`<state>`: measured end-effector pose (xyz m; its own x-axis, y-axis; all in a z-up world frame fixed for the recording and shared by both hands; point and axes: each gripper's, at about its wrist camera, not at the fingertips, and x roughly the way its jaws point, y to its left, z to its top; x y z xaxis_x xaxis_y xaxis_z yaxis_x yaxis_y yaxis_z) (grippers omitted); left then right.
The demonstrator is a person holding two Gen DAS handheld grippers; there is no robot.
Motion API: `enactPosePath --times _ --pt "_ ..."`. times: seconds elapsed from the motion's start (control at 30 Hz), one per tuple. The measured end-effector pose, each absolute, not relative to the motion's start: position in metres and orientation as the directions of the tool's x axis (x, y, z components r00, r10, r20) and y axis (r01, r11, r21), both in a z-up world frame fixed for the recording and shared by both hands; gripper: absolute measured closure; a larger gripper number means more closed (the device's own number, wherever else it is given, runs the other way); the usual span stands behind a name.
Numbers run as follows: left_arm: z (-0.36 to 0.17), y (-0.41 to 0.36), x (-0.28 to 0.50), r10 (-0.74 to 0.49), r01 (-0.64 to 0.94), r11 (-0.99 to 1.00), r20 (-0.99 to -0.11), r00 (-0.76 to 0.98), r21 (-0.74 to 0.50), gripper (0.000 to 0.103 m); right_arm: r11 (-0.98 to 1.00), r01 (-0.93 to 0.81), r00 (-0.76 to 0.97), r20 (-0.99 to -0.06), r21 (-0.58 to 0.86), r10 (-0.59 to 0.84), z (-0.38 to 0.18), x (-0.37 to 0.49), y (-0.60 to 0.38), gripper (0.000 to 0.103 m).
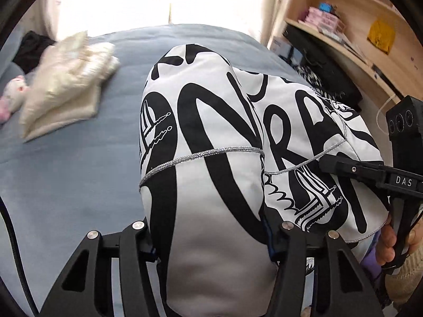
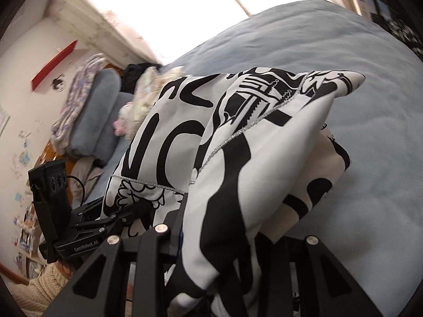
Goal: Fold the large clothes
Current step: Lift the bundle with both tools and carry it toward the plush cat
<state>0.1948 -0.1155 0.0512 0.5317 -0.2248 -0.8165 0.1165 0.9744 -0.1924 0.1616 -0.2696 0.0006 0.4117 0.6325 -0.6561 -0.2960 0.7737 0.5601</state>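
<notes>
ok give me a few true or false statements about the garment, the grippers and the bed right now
1. Both grippers hold the black-and-white printed garment. True: the left gripper and right gripper each have its cloth between the fingers.
2. The garment lies flat on the bed. False: it hangs bunched above the blue bedspread.
3. A folded cream item sits on the bed. True.
4. The bedspread is red. False: it is blue.

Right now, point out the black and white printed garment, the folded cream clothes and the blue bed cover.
black and white printed garment (image 1: 211, 121): left wrist view, on a printed letter.
folded cream clothes (image 1: 68, 84): left wrist view, middle of the pile.
blue bed cover (image 2: 343, 66): right wrist view, bare stretch beyond the garment.
</notes>
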Motion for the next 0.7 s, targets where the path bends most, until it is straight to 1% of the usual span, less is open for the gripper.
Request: enactPosePath --times 0.17,0.33,0.43,0.57,0.7 --pt "0.091 -0.041 0.184 -0.181 0.059 0.982 -0.781 0.598 -0.182 0.049 0.724 -0.381 0.397 -0.605 0.576 0.69 0.036 0.167 -0.21 0.073" --pt "0.139 0.038 0.21 -0.112 -0.001 0.989 -0.752 0.65 -0.147 0.049 0.66 -0.484 0.376 -0.544 0.575 0.75 0.084 0.207 -0.126 0.073" --pt "0.168 0.09 0.247 -0.069 -0.022 0.993 -0.734 0.676 -0.114 0.049 0.624 -0.528 0.371 -0.505 0.575 0.779 0.11 0.248 -0.072 0.073" --pt "0.197 0.161 0.321 -0.033 -0.048 0.994 -0.71 0.703 -0.094 0.049 0.594 -0.562 0.381 -0.457 0.575 0.804 0.139 0.306 -0.012 0.073" --pt "0.192 0.229 0.383 -0.002 -0.061 0.996 -0.702 0.713 -0.065 0.049 0.582 -0.56 0.401 -0.422 0.59 0.813 0.147 0.392 0.05 0.073"
